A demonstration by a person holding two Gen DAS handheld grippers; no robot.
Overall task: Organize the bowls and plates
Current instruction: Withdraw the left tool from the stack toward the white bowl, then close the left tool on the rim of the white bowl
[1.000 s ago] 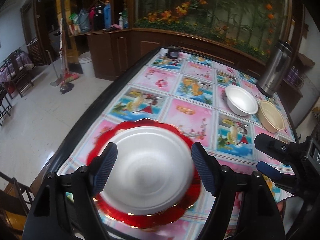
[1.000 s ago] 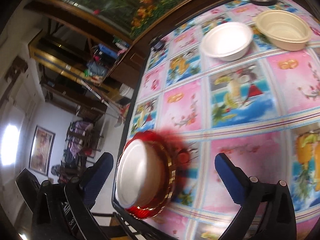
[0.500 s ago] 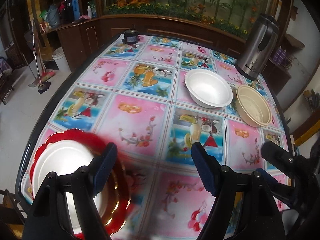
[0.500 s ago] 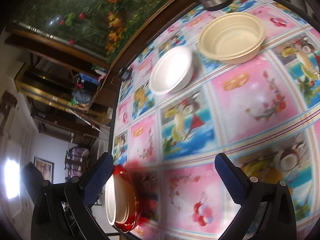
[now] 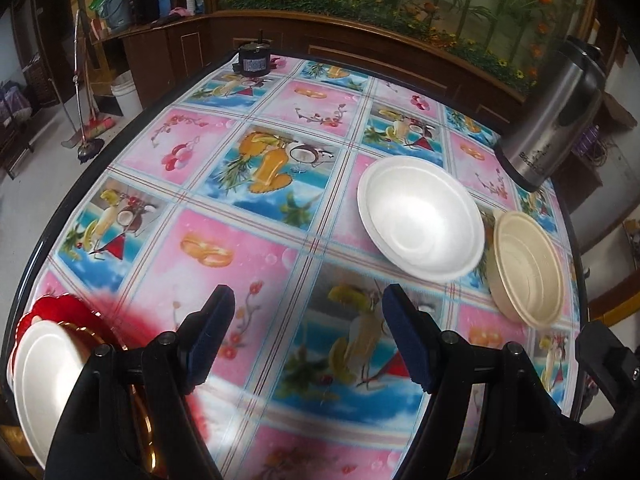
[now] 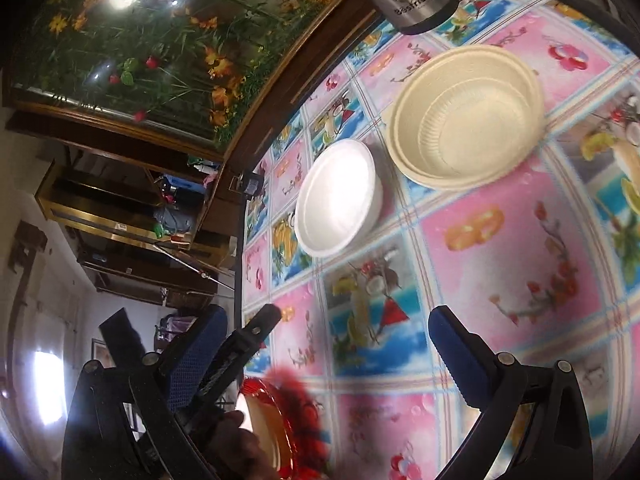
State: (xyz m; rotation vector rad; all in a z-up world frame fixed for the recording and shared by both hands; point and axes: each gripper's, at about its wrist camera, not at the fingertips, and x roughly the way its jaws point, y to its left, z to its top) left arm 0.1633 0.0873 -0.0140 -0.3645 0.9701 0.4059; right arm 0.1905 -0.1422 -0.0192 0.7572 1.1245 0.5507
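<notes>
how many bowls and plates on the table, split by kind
bowls: 2 – white foam bowl, beige ridged bowl
plates: 2 – red scalloped plate, white foam plate lying on it
total: 4

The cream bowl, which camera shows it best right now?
The right wrist view: the cream bowl sits large and whole, its ribbed inside visible. The left wrist view shows it smaller and squeezed at the right edge, beside the white bowl.

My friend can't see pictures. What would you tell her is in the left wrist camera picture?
An open, empty left gripper hangs over a fruit-patterned tablecloth. Ahead sit a white bowl and a cream bowl beside a steel kettle; a white plate on a red plate is at lower left.
</notes>
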